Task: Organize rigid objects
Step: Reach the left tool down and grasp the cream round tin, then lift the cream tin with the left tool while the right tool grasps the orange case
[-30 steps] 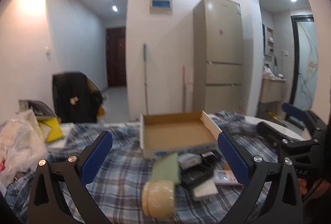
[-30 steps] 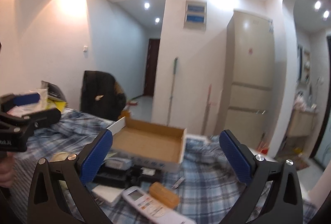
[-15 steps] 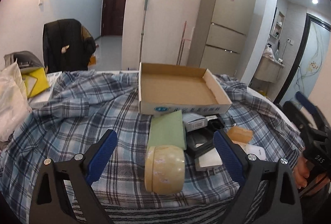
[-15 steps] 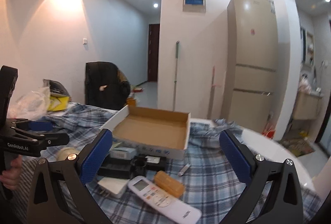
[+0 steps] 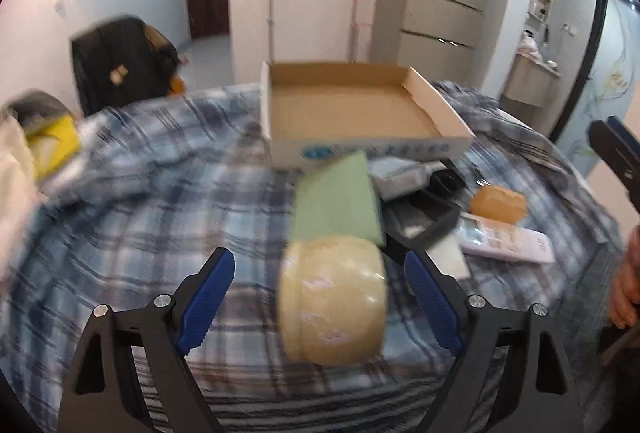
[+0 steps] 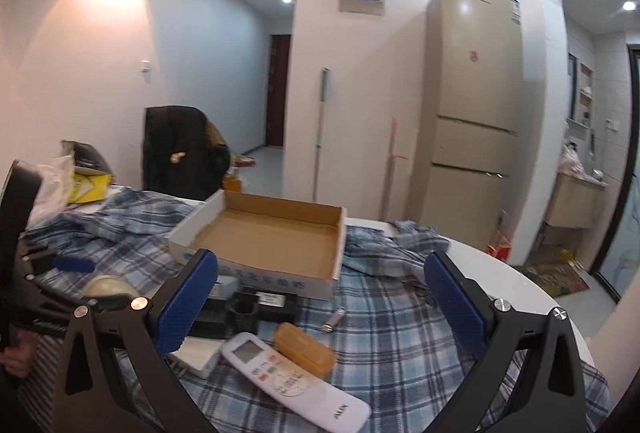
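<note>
A pale yellow tape roll (image 5: 332, 297) lies on its side on the plaid cloth, between the fingers of my left gripper (image 5: 320, 265). The jaws are closing, and their blue pads (image 5: 208, 289) stand clear of the roll on both sides. Behind the roll are a green pad (image 5: 336, 201), black items (image 5: 424, 209), an orange case (image 6: 304, 349) and a white remote (image 6: 296, 377). An empty cardboard box (image 6: 272, 237) sits further back. My right gripper (image 6: 320, 261) hovers open above the remote with nothing between its fingers.
A blue plaid cloth (image 6: 404, 337) covers the round white table (image 6: 500, 273). Plastic bags and a yellow packet (image 5: 52, 145) lie at the left. A chair with a black jacket (image 6: 180, 153), a mop and a fridge (image 6: 472, 121) stand behind.
My left gripper has tipped downward and come closer to the tape roll, and its jaws have narrowed around it. The right gripper's view has hardly shifted.
</note>
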`<state>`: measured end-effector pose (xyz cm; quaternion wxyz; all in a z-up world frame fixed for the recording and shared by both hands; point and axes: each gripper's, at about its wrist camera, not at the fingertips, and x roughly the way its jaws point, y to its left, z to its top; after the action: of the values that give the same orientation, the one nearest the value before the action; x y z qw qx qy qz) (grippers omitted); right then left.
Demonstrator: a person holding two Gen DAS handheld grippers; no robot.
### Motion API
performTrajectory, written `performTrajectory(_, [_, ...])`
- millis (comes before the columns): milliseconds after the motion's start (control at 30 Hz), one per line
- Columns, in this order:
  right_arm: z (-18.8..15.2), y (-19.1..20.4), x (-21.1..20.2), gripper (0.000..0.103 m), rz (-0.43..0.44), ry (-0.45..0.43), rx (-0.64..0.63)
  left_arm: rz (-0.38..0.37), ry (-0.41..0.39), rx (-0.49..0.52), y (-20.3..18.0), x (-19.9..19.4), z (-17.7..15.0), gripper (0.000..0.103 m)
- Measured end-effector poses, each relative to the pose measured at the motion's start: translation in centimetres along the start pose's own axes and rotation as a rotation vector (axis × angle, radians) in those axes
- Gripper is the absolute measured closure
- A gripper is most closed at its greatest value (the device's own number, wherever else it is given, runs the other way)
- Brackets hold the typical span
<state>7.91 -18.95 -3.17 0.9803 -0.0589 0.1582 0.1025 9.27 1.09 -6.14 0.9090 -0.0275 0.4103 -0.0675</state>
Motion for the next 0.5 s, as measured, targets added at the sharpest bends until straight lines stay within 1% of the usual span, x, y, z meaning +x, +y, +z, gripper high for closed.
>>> performTrajectory(33, [0.0,-0.4,0.3,0.000,-0.008,0.017,0.022,-0.012,0.013,0.002,0.0,0.2,0.0,0.015])
performTrajectory(100, [0.0,-1.2,0.8,0.000,-0.006,0.050,0.066,0.007,0.028,0.030,-0.4,0.7,-0.1,0.032])
performTrajectory(133, [0.0,-1.6,0.9,0.000,-0.018,0.064,0.085,0.029,0.041,0.048,-0.6,1.0,-0.2,0.046])
performTrajectory(167, [0.0,-1.7,0.9,0.000,-0.061,0.064,0.086,0.037,0.056,0.062,-0.9,1.4,-0.4,0.051])
performTrajectory(233, [-0.1,-1.4,0.7,0.000,-0.141,0.057,0.045,0.028,0.068,0.077,-1.1,1.7,-0.7,0.052])
performTrajectory(300, [0.1,-1.4,0.4,0.000,-0.127,0.041,0.041,0.021,0.062,0.087,-1.2,1.5,-0.8,0.053])
performTrajectory(400, [0.0,-2.0,0.7,0.000,-0.105,0.068,0.073,0.007,0.047,0.089,-1.3,0.9,-0.8,0.053])
performTrajectory(500, [-0.1,-2.8,1.4,0.000,-0.102,0.102,0.111,0.005,-0.003,0.091,-1.7,-0.4,-0.8,0.053])
